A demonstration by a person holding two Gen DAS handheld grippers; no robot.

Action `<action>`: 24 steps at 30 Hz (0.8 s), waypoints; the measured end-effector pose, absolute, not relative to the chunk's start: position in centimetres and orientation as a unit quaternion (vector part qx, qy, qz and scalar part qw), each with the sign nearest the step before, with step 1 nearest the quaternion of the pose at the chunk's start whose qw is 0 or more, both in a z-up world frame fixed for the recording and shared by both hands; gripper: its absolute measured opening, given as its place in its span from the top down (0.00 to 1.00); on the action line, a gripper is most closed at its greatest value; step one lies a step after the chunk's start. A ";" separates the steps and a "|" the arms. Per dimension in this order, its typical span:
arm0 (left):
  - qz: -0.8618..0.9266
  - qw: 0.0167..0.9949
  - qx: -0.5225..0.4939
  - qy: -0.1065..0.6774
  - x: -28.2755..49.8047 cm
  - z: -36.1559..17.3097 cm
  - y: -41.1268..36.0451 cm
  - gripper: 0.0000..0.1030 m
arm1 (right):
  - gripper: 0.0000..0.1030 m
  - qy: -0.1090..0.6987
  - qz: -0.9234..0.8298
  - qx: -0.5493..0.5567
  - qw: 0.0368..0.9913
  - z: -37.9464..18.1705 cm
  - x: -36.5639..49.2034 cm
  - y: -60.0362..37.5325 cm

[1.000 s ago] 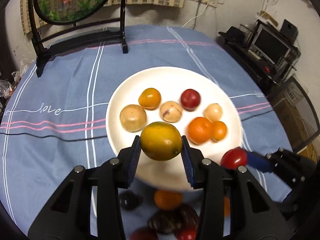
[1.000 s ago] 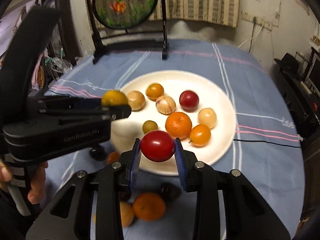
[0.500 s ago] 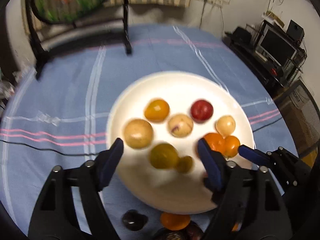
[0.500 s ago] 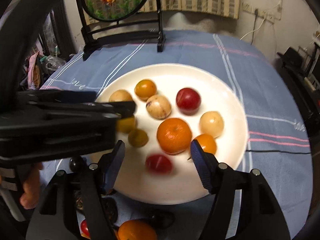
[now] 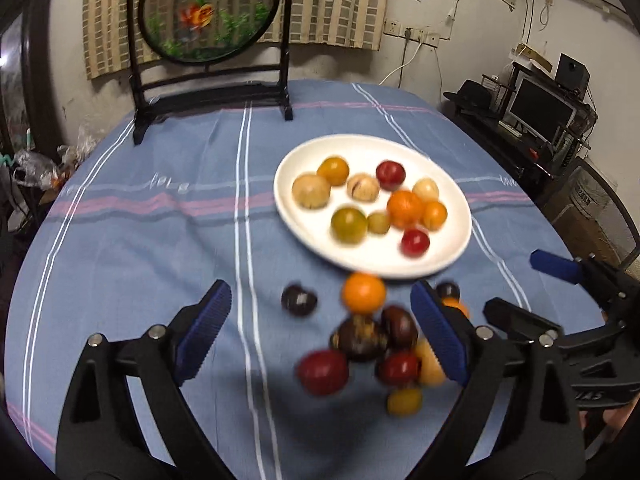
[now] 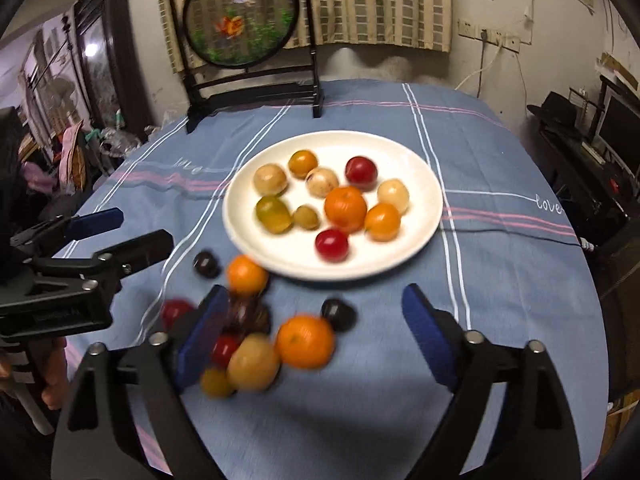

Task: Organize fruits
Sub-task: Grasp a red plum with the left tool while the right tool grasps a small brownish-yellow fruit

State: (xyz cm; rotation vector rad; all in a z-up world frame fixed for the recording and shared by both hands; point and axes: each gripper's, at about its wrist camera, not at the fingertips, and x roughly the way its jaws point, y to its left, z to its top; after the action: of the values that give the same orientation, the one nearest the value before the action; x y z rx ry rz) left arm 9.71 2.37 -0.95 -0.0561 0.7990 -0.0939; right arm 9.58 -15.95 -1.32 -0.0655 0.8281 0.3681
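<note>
A white plate [image 5: 308, 236] [image 6: 422, 184] holds several fruits, among them a yellow-green fruit [image 5: 349, 225] [image 6: 273, 214] and a small red fruit [image 5: 415, 242] [image 6: 331, 244]. Nearer me, loose fruits lie on the blue cloth: an orange [image 5: 363, 293] [image 6: 247, 275], a bigger orange [image 6: 306, 342], dark ones [image 5: 362, 338] and red ones [image 5: 322, 372]. My left gripper [image 5: 320, 300] [image 6: 142, 226] hovers over this pile, jaws opening, gripping nothing. My right gripper [image 6: 316, 300] [image 5: 512, 282] hangs beside it, jaws also opening and empty.
A round fish-painted screen on a black stand [image 5: 208, 80] [image 6: 256, 92] occupies the table's far side. A thin black cable [image 6: 520, 236] crosses the cloth at the right. A monitor and shelves [image 5: 540, 112] stand beyond the right edge. A hand [image 6: 52, 392] grips the left tool.
Both grippers let go of their fruits, the yellow-green one and the red one, which now lie on the plate. Both jaws spread wide and both grippers pulled back over the loose pile.
</note>
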 end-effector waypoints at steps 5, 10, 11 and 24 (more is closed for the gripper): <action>-0.022 0.918 -0.030 0.394 7.7 -1.6 3.9 0.10 | 0.12 0.403 0.191 -0.039 0.894 -1.5 7.1 -15.0; -0.012 0.915 -0.049 0.401 6.5 -2.2 5.3 0.10 | 0.12 0.422 0.211 -0.036 0.881 -3.0 5.5 -14.2; -0.012 0.914 -0.049 0.403 6.5 -2.2 5.4 0.10 | 0.12 0.426 0.213 -0.038 0.878 -3.3 5.2 -13.9; 0.007 0.906 -0.061 0.419 5.0 -4.1 7.9 0.10 | 0.41 0.461 0.283 -0.013 0.841 -6.6 3.4 -11.1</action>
State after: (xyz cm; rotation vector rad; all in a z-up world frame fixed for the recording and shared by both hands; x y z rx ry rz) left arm 5.01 7.85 -4.09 -0.1269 0.8648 0.0140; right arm 3.43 -11.08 -6.65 -0.0277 0.9744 0.5988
